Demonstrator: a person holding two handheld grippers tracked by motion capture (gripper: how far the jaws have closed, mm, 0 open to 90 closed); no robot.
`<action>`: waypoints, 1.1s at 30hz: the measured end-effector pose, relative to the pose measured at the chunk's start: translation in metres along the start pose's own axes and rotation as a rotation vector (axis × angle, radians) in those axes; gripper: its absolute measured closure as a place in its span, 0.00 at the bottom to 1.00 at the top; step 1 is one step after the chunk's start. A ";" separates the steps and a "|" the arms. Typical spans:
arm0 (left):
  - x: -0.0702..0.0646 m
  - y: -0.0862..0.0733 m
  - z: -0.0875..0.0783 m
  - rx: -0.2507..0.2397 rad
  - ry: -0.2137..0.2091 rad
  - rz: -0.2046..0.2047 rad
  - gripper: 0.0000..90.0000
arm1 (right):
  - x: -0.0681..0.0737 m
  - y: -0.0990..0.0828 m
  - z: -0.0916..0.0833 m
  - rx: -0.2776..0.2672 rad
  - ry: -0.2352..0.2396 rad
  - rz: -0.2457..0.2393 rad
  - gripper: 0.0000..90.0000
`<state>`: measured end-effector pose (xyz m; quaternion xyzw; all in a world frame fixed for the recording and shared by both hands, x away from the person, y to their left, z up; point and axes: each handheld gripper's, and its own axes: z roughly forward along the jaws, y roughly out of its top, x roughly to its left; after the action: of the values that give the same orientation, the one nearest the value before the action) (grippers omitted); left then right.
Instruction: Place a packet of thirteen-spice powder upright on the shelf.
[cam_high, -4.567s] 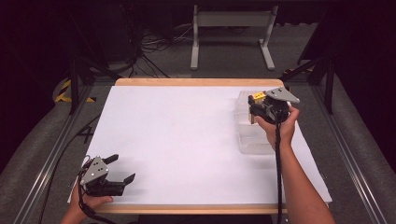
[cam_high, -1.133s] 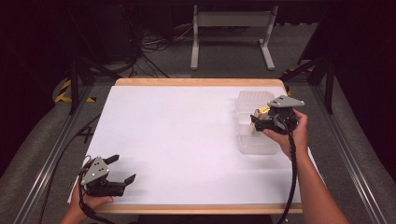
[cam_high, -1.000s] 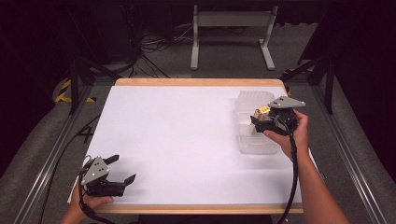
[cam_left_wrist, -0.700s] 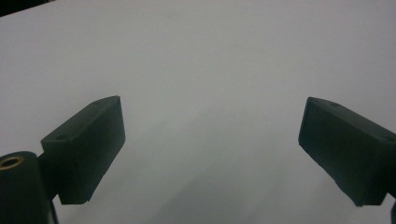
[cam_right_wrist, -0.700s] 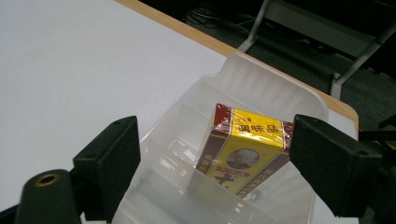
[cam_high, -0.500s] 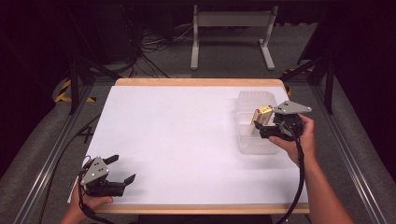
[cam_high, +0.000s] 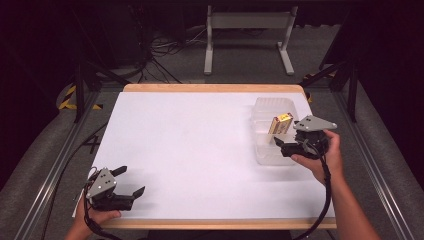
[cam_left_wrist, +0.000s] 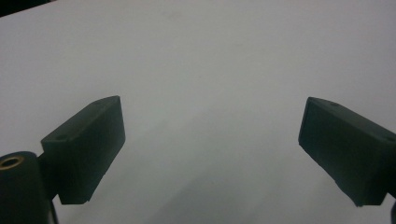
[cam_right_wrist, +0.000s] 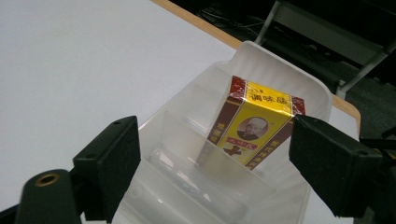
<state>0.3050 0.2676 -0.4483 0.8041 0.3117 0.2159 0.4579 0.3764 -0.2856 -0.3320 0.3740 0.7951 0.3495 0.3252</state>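
Yellow box (cam_right_wrist: 254, 122): we log it tilted inside the clear bin (cam_high: 264, 149), far right of the bench (cam_high: 190, 150). Right claw (cam_high: 281, 147) released beside it; left claw (cam_high: 129, 182) released, empty.

The white table (cam_high: 200, 150) lies bare across the frame's centre and left, open to passage. At the right, a clear plastic bin (cam_high: 262, 107) stands as the one obstacle, with a yellow box (cam_high: 280, 123) leaning inside. The left gripper (cam_high: 127, 181) occupies the lower left corner, the right gripper (cam_high: 283, 146) sits against the bin's near right side.
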 end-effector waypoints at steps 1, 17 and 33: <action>0.000 0.000 0.000 0.000 0.000 0.000 0.09 | 0.000 -0.001 -0.001 0.000 0.003 0.003 0.19; 0.000 0.000 0.000 -0.002 -0.002 0.001 0.09 | 0.005 -0.012 -0.019 -0.017 0.001 -0.020 0.19; -0.001 0.000 0.001 0.006 -0.004 -0.001 0.09 | 0.007 -0.038 -0.037 -0.005 0.005 -0.076 0.18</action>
<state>0.3052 0.2663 -0.4488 0.8058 0.3119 0.2132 0.4561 0.3303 -0.3098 -0.3439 0.3420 0.8085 0.3401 0.3371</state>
